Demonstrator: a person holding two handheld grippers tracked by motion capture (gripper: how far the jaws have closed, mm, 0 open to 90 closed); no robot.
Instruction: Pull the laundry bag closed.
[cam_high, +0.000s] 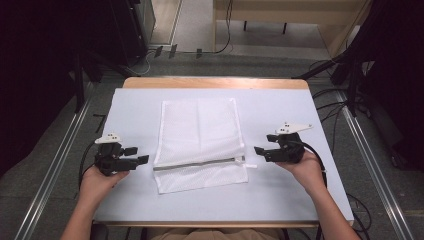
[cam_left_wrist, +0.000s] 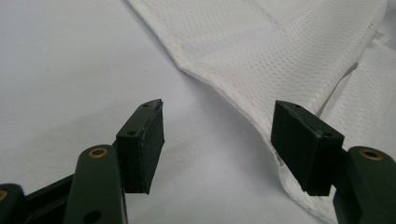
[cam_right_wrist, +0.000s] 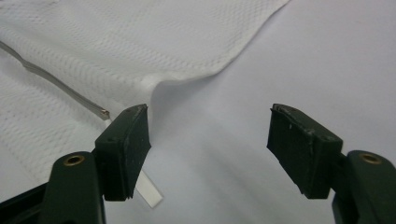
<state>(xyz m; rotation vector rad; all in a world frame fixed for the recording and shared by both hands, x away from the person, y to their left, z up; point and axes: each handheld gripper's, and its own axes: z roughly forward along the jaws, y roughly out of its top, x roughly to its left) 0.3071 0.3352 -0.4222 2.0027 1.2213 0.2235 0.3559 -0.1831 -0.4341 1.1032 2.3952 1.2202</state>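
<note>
A white mesh bag (cam_high: 200, 142) lies flat in the middle of the table, with a grey zipper (cam_high: 197, 164) running across its near part. My left gripper (cam_high: 141, 155) hovers open just left of the bag's left edge (cam_left_wrist: 224, 93), nothing between its jaws. My right gripper (cam_high: 260, 151) stands open just right of the zipper's end, jaws pointing at the bag. In the right gripper view the zipper (cam_right_wrist: 60, 86) ends near the left pad, and a white pull tab (cam_right_wrist: 149, 189) lies on the table below it.
A pale sheet covers the table (cam_high: 280, 195), with a wooden edge at the far side. Black cables trail from both grippers over the table sides. Metal rails and dark equipment stand on the floor around the table.
</note>
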